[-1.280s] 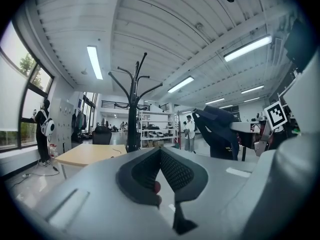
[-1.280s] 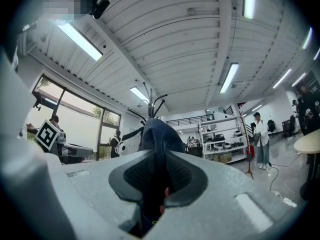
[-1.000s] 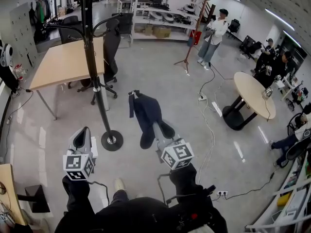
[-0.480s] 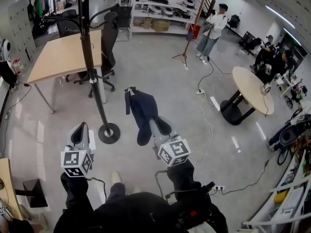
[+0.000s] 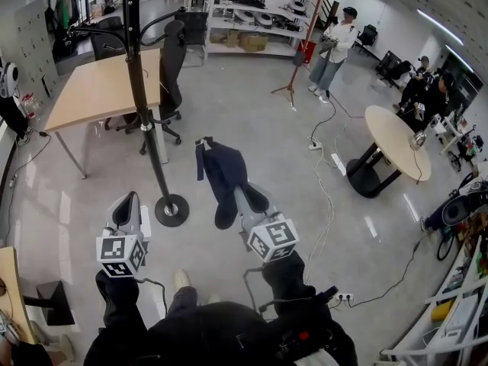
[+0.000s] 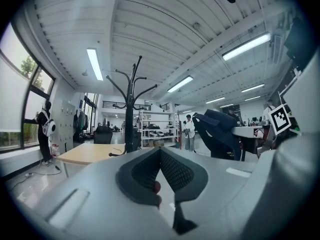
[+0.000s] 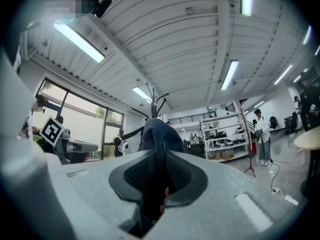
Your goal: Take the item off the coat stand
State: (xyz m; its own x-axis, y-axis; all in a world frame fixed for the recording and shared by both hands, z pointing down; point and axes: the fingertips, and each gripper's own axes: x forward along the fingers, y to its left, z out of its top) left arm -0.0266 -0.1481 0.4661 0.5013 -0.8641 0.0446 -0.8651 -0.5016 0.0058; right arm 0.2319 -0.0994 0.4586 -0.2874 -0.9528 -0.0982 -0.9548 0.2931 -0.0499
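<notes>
At the far left of the head view stands a light wooden table, with a black office chair behind its right end. Just in front of the table rises the black coat stand, its round base on the grey floor and its hooks bare.

Low in the frame, the left gripper is held level beside that base. Its own view shows the jaws pressed together at the tips with nothing between them.

To its right, the right gripper pinches a dark navy jacket. Its own view shows the cloth running up between the two dark pads. The jacket is off the stand. It hangs from the jaws over the floor, just right of the base and apart from the pole.

Further right, a white cable trails across the floor towards a round wooden table. Beyond it, a person in a white top stands near the storage shelves. More people sit at the right edge.
</notes>
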